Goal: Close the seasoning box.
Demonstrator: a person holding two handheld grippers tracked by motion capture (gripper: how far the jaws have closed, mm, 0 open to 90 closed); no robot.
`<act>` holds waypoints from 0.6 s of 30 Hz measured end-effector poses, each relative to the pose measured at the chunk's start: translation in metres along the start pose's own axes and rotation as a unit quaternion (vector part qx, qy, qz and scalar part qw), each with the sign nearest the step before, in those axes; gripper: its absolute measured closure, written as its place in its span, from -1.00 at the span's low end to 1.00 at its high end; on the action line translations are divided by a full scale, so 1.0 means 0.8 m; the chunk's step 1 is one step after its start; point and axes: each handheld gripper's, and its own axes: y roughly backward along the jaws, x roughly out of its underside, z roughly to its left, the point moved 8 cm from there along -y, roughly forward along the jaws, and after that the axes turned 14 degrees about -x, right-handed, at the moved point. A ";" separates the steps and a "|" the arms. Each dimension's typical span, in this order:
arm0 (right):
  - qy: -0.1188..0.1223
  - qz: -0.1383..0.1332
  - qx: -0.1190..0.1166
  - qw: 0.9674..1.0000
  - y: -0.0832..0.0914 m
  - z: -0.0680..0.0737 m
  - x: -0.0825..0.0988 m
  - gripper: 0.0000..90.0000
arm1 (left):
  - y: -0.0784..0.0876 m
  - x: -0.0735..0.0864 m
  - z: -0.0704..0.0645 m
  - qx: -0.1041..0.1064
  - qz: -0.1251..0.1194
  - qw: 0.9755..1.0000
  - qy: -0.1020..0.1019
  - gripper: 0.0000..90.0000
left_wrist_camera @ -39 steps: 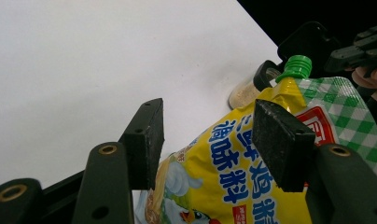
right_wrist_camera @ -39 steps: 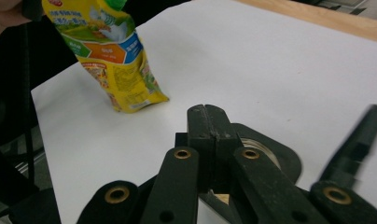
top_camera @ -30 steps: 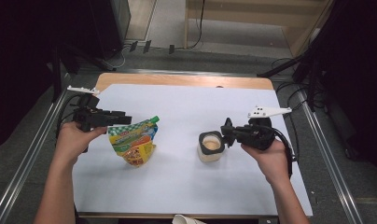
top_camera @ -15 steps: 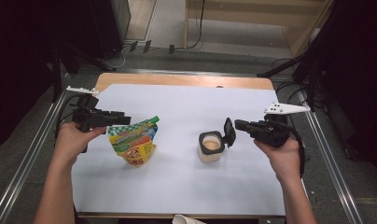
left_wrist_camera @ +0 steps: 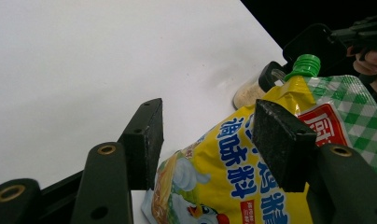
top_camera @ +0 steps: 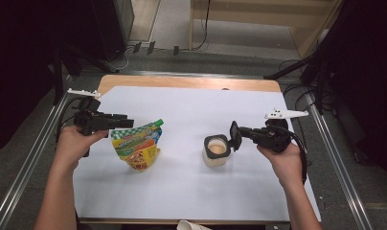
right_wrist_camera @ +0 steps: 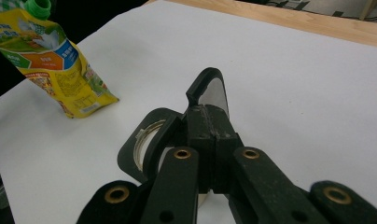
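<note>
- Seasoning pouch [top_camera: 136, 143] w/ green screw cap [left_wrist_camera: 304, 65] is being held up on the white sheet [top_camera: 182, 191], left of centre, base resting on the sheet, top leaning toward the jar.
- Left gripper [top_camera: 119, 122] is being kept about half open across the pouch's upper part; in the left gripper view the pads [left_wrist_camera: 280, 140] are seen flanking the yellow film, but firm pressing can't be confirmed.
- Risk: if the pouch is only being propped, it's likely to slump or tip once nudged, since the film is soft and the top is heavy.
- Small plastic jar [top_camera: 216, 151] of pale powder is standing open just right of centre, well apart from the pouch.
- Its black flip lid [top_camera: 235, 136] is being held upright by the right gripper [top_camera: 239, 134], jaws fully closed on the lid edge.
- Risk: the jar is light, so it could be dragged or tilted by a pull on the lid, spilling powder.
- Risk: w/ the pouch cap not yet off, nothing can be poured; twisting it one-handed could crumple the pouch.
</note>
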 end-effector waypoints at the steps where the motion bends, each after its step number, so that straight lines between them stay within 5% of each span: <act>1: 0.001 0.000 -0.001 1.000 -0.001 0.000 0.000 1.00 | 0.000 0.000 0.000 -0.001 -0.001 1.000 -0.001 -0.01; 18: -0.006 0.025 -0.034 0.999 -0.035 0.009 0.016 1.00 | -0.003 0.001 0.000 -0.003 0.004 1.000 0.002 -0.03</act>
